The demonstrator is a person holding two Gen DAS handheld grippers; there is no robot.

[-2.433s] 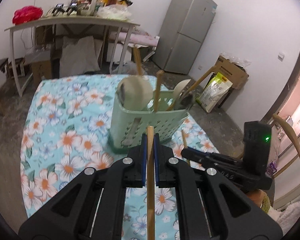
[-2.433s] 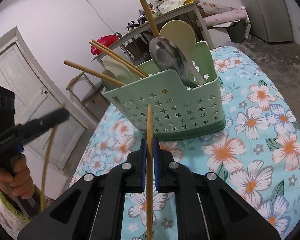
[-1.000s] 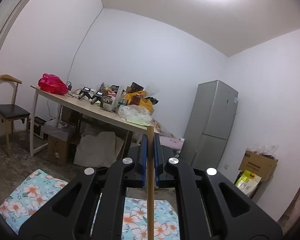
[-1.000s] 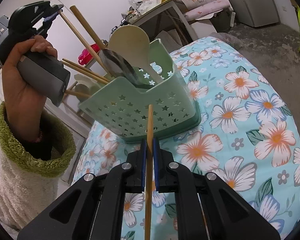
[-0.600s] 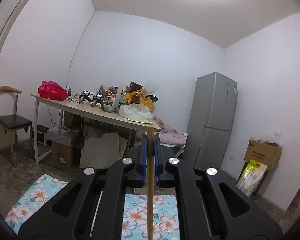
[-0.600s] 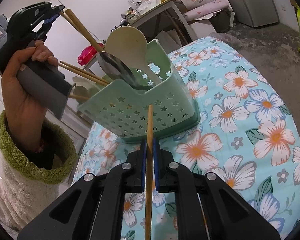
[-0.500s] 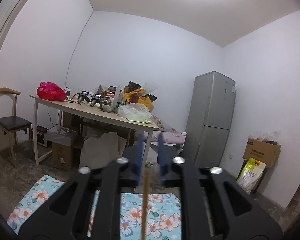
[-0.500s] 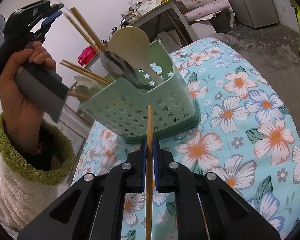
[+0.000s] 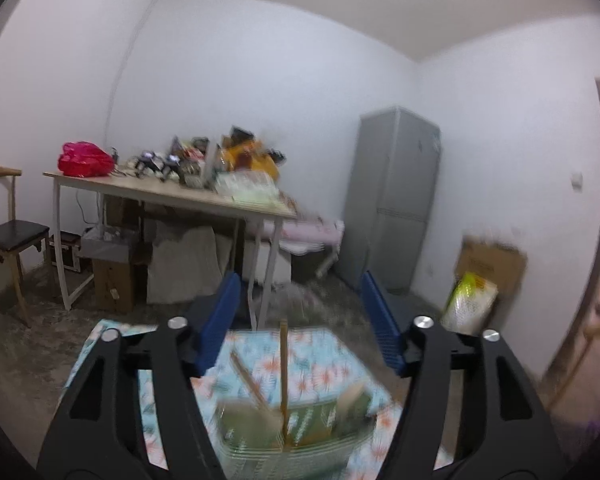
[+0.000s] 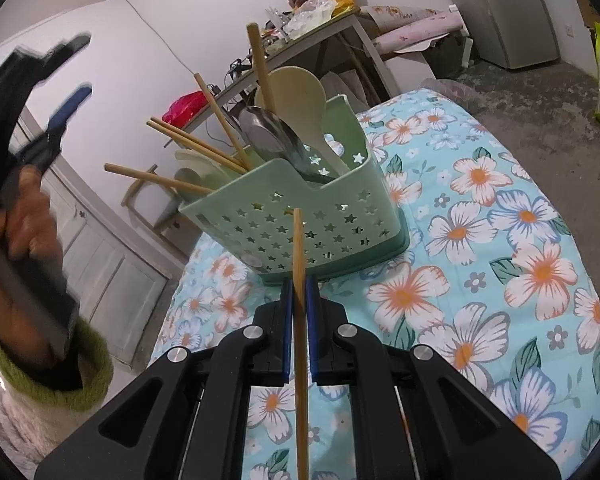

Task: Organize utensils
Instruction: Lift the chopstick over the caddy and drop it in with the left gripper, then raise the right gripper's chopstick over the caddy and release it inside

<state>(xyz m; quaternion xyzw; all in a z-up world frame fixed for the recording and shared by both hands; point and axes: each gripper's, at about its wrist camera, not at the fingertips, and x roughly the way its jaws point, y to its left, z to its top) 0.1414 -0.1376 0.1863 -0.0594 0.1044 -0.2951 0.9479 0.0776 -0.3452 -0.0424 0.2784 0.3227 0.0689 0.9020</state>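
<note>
Two grippers were at work around the green basket (image 10: 296, 216), which sat on the flowered cloth (image 10: 500, 264). Nearest the right wrist camera, the right gripper (image 10: 299, 300) had its blue pads clamped tight on a wooden chopstick (image 10: 300, 320), the stick's tip reaching up in front of the basket's star-punched wall. Inside the basket stood a metal spoon (image 10: 276, 136), a pale rice paddle (image 10: 300, 92) and several more chopsticks (image 10: 216, 120) leaning out over its left rim. Left of the basket and raised above it, a hand (image 10: 32, 220) in a green-cuffed fleece sleeve (image 10: 40, 392) held the left gripper (image 9: 300, 320); its jaws had just been opening and now stood wide apart with nothing between the pads, while a released chopstick (image 9: 284, 368) stood upright in the basket below them, blurred. Beyond the basket were a cluttered table (image 9: 172, 196), and farther off a grey fridge (image 9: 396, 200).
</note>
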